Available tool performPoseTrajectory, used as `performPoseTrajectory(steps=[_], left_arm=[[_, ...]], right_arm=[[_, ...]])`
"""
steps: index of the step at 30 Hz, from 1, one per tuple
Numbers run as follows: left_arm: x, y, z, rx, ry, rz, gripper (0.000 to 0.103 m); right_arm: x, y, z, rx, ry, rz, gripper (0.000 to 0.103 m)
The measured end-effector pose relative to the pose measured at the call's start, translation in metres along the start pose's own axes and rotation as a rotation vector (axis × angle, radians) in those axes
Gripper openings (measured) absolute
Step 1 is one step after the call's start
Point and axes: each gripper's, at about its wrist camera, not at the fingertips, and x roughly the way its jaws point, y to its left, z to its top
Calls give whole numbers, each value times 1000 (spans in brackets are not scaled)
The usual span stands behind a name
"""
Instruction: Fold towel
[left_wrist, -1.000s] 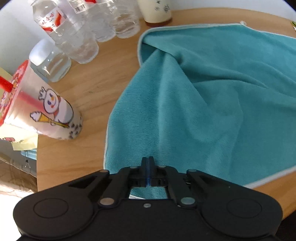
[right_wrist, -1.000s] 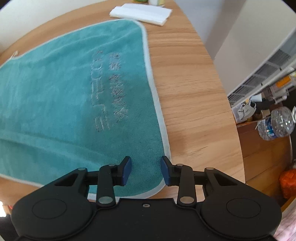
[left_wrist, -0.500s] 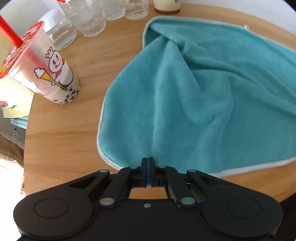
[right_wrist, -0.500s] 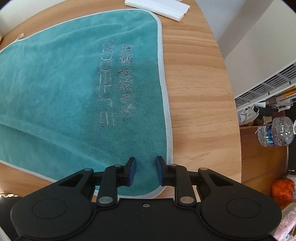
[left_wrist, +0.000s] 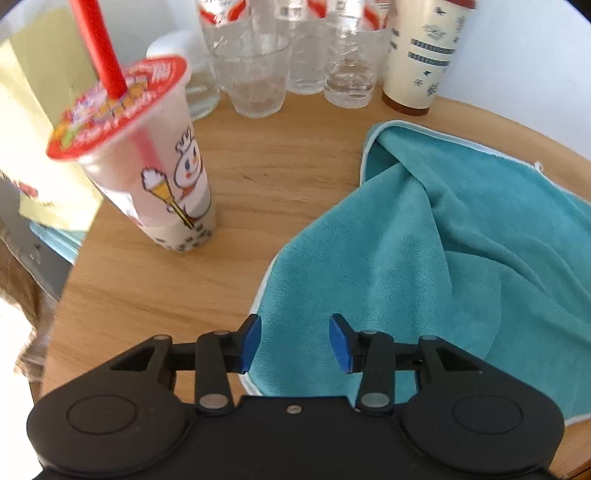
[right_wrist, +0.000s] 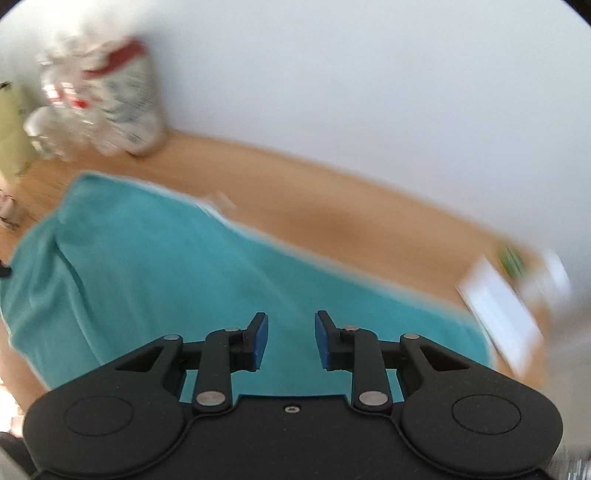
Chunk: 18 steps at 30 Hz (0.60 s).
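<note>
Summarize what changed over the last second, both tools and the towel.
The left tool, earlier shut on the towel edge, has opened and let it go. The right tool narrowed, then reopened, and swung up toward the wall; that view is blurred. The towel is more bunched at its left side. The cups and bottles stayed put.

On my left view: bubble tea cup with red straw standing on the wooden desk. Behind it, a clear glass, water bottles, cream tumbler. Right view blurred; white pad near the desk edge.
</note>
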Motion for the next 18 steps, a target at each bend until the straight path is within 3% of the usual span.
performPoseTrajectory(steps=[1,3,5,7,11,18], left_arm=[[1,-1,0,-7,2,-11,41],[2,-2,-1,-15,8,-36,45],[4,-2,-3,-1,24,-68,45],[7,-2,-4,6,25,-63,42],[9,1,-7,15,14,-80,24],[9,8,-11,22,7,-117,6]], right_arm=[[6,10,9,-27,-4,28,34],[32,49,43,-144,22,174,34],[45,80,64,-251,1,233,36],[53,109,78,-354,-33,238,36],[78,158,109,-539,-94,274,36],[123,205,137,-729,-100,312,36]])
